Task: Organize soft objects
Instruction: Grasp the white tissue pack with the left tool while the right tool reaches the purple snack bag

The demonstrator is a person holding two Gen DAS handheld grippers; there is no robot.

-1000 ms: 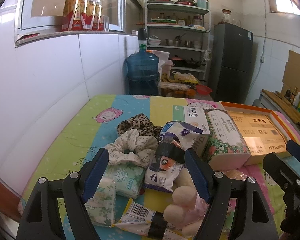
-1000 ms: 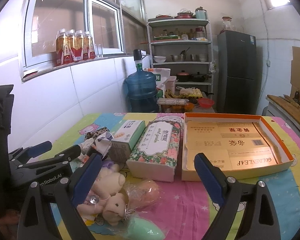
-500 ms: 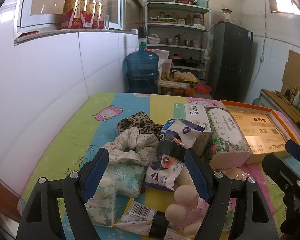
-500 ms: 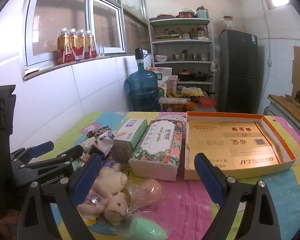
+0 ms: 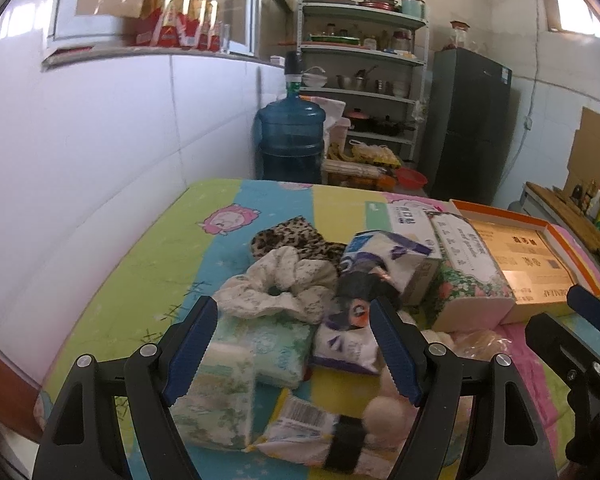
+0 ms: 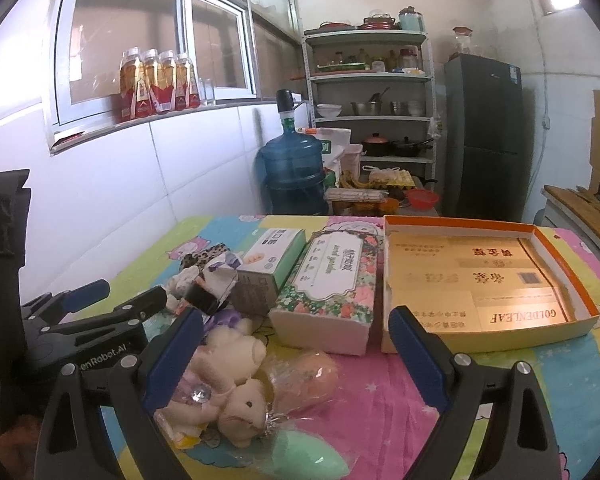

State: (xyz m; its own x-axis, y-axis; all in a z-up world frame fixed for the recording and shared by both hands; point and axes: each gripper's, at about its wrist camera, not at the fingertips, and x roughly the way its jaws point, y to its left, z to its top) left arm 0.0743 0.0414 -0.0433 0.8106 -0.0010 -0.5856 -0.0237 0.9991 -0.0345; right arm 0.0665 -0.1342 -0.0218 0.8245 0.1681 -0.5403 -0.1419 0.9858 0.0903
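The left hand-held gripper (image 5: 294,350) is hovering low over a heap of soft things on the table (image 5: 148,280), its jaws standing wide apart and gripping nothing; a green tissue pack (image 5: 268,346) is lying right between its blue fingers (image 5: 190,346), with a second pack (image 5: 216,404) overlapping it on the near side. Just beyond the fingertips a white scrunchie (image 5: 280,284) is resting on the pack's far edge, and a leopard scrunchie (image 5: 296,236) is sitting behind that, touching it. A torn white-and-purple packet (image 5: 388,256) is leaning against a white box (image 5: 410,220) to the right, and a barcoded packet (image 5: 316,434) is lying near the camera beside a beige plush toy (image 5: 388,416).

The right hand-held gripper (image 6: 292,354) is also hanging open, jaws well apart and empty; the plush toy (image 6: 236,368) is lying beside its left finger (image 6: 172,354), partly between the two, with a wrapped peach sponge (image 6: 312,368) touching the toy and a wrapped green sponge (image 6: 304,452) nearer the camera. Past the fingertips a floral tissue box (image 6: 332,280) is standing beside the white box (image 6: 272,264); an open orange-rimmed box (image 6: 556,256) is sitting just to the right of it, holding only gold packaging.
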